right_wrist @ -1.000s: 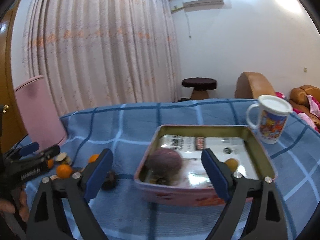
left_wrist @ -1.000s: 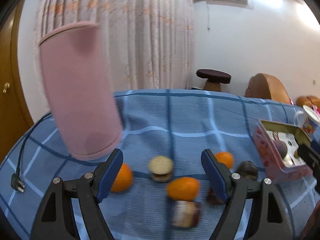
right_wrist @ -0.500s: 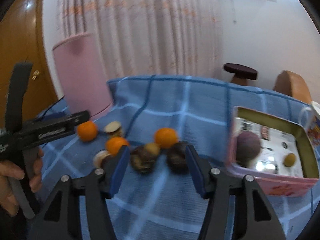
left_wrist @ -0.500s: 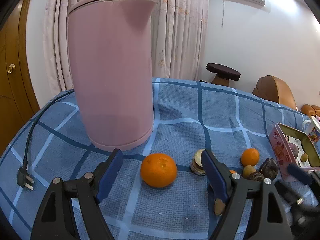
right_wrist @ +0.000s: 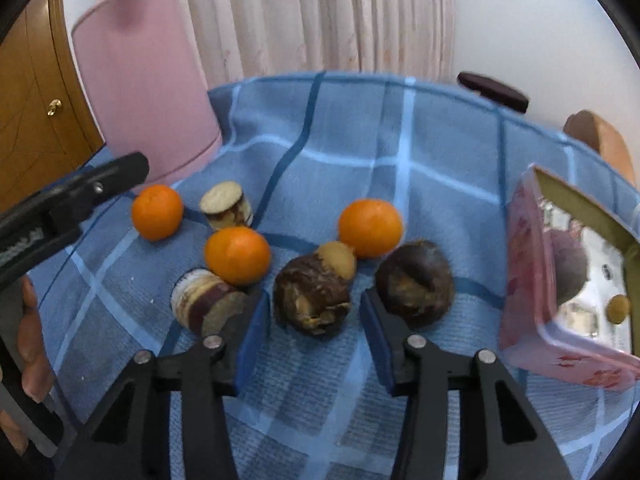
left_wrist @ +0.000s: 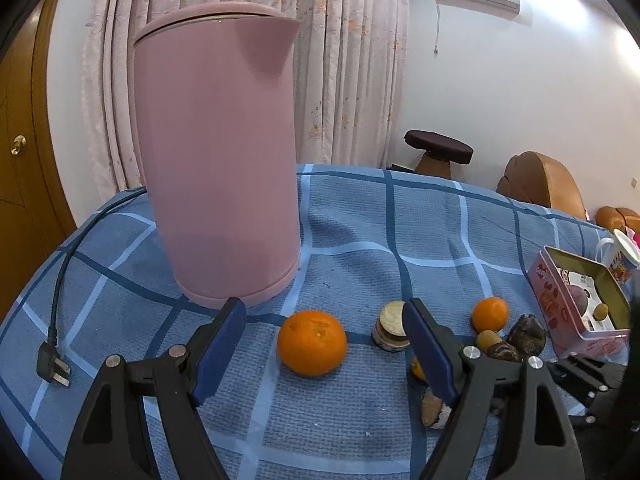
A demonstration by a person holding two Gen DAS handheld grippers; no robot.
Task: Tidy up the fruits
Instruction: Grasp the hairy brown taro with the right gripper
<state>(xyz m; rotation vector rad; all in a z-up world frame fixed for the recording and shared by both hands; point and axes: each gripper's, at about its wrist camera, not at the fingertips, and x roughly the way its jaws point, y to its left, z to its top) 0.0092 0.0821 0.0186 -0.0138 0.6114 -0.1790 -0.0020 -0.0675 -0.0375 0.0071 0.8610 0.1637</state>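
The right tool [right_wrist: 314, 320] is closing around a dark fruit [right_wrist: 311, 295], probably for the tin [right_wrist: 532, 280]. The left tool [left_wrist: 324, 344] is waiting open before an orange [left_wrist: 312, 342].

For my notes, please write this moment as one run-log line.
left gripper: open, facing orange | right gripper: closing around dark fruit, not gripped | tin: two fruits inside

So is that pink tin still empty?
No, the pink tin already holds a purplish round fruit and a small tan one on its shiny floor.
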